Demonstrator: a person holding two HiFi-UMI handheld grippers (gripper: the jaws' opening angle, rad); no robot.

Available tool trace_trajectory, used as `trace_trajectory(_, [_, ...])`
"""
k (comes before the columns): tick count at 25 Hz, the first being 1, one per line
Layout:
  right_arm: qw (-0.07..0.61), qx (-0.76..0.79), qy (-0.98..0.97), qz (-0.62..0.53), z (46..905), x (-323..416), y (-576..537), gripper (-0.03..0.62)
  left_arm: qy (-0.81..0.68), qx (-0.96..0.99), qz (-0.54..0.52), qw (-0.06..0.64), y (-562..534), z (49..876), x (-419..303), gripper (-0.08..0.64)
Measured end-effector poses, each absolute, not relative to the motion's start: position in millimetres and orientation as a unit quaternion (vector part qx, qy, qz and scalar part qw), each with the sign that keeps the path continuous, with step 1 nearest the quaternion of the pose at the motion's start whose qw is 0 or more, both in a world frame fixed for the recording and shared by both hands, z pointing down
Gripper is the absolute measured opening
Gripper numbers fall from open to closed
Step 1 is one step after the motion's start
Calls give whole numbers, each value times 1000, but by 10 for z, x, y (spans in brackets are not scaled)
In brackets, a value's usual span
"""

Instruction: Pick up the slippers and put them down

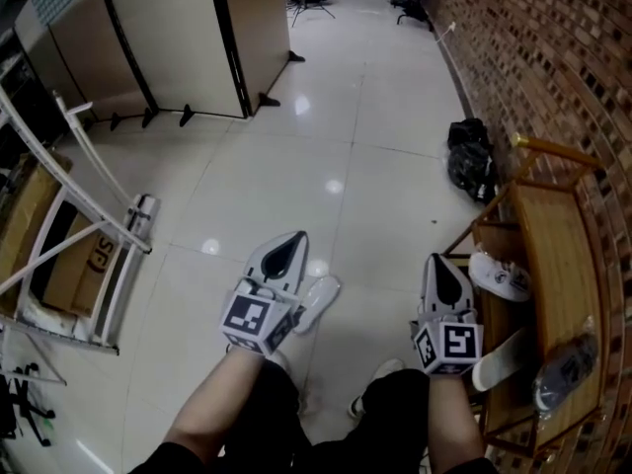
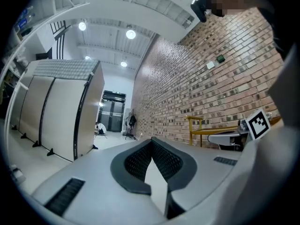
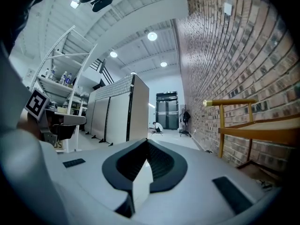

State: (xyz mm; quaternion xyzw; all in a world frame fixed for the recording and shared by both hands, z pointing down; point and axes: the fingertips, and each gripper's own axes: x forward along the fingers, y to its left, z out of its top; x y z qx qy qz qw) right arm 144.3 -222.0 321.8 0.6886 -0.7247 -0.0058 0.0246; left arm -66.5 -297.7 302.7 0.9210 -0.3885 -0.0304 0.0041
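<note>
Two white slippers rest on the lower shelf of a wooden rack (image 1: 553, 235) by the brick wall: one slipper (image 1: 501, 276) further away, the other slipper (image 1: 499, 359) nearer to me. My right gripper (image 1: 444, 267) is held level just left of the rack, jaws shut and empty, its tip close to the further slipper but apart from it. My left gripper (image 1: 287, 248) hovers over the tiled floor, also shut with nothing in it. Both gripper views show jaws meeting at the tip, left gripper (image 2: 151, 139) and right gripper (image 3: 146, 140), and no slipper is in either view.
A black bag (image 1: 471, 158) lies on the floor by the brick wall (image 1: 553, 57). Beige partition panels (image 1: 178, 38) stand at the back left. A white metal frame (image 1: 69, 215) and a cardboard box (image 1: 69, 265) are at the left. A grey bundle (image 1: 565, 368) sits on the rack top.
</note>
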Motion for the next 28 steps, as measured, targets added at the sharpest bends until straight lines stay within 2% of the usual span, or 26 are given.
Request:
trace_trajectory(14, [29, 797, -603, 14, 3276, 2523, -1123, 10, -224, 974, -24, -1, -2537, 2836, 1014, 0])
trace_trajectory(28, [29, 849, -527, 39, 3563, 2872, -434, 11, -91, 995, 3, 31, -1969, 3149, 2119, 0])
